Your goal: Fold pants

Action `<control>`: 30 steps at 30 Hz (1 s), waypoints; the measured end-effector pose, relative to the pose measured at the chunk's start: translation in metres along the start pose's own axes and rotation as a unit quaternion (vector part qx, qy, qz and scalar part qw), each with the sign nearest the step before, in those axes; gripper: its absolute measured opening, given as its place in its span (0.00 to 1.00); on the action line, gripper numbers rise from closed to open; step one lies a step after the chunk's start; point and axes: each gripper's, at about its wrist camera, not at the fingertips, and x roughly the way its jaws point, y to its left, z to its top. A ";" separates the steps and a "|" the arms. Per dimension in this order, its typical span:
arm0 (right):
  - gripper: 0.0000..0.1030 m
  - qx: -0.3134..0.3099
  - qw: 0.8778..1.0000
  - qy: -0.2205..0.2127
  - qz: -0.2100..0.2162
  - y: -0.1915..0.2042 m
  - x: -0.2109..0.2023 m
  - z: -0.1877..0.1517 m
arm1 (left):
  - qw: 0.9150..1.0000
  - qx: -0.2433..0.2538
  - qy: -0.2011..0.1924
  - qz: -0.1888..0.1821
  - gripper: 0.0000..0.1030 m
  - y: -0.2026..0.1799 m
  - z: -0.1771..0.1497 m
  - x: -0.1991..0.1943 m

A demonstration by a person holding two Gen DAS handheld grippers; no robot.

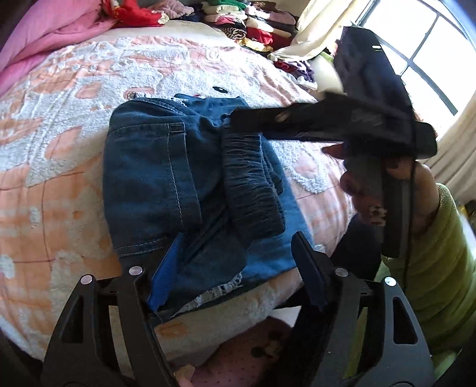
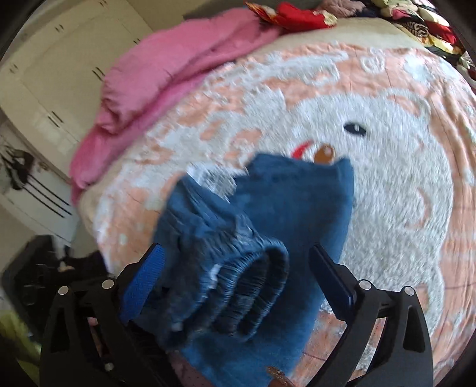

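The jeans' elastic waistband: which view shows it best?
The left wrist view: the jeans lie sharp and nearly whole on the blanket, the gathered waistband folded on top. The right wrist view shows the waistband closer between the right gripper fingers, but motion-blurred.

The bed (image 1: 74,154) is covered with a peach and white fluffy blanket (image 2: 386,208). On it lie folded blue jeans (image 1: 166,184), a pink quilt (image 2: 166,68) at one edge, and — at the far side — stacks of clothes (image 1: 253,23).
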 end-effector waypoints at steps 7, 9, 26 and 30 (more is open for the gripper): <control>0.39 -0.030 0.996 -0.033 0.074 0.024 -0.002 0.003 | 1.000 0.003 -0.005 0.022 0.67 0.004 -0.005 -0.007; 0.39 -0.035 0.998 -0.039 0.045 0.019 -0.006 0.007 | 1.000 0.001 -0.005 0.024 0.67 0.004 -0.003 -0.005; 0.86 -0.038 0.995 -0.074 -0.057 0.010 -0.045 -0.010 | 0.999 0.007 -0.013 0.040 0.75 -0.002 -0.003 -0.020; 0.90 -0.057 0.991 -0.095 -0.071 0.014 -0.065 -0.022 | 0.999 0.010 -0.026 0.046 0.86 -0.002 -0.001 -0.031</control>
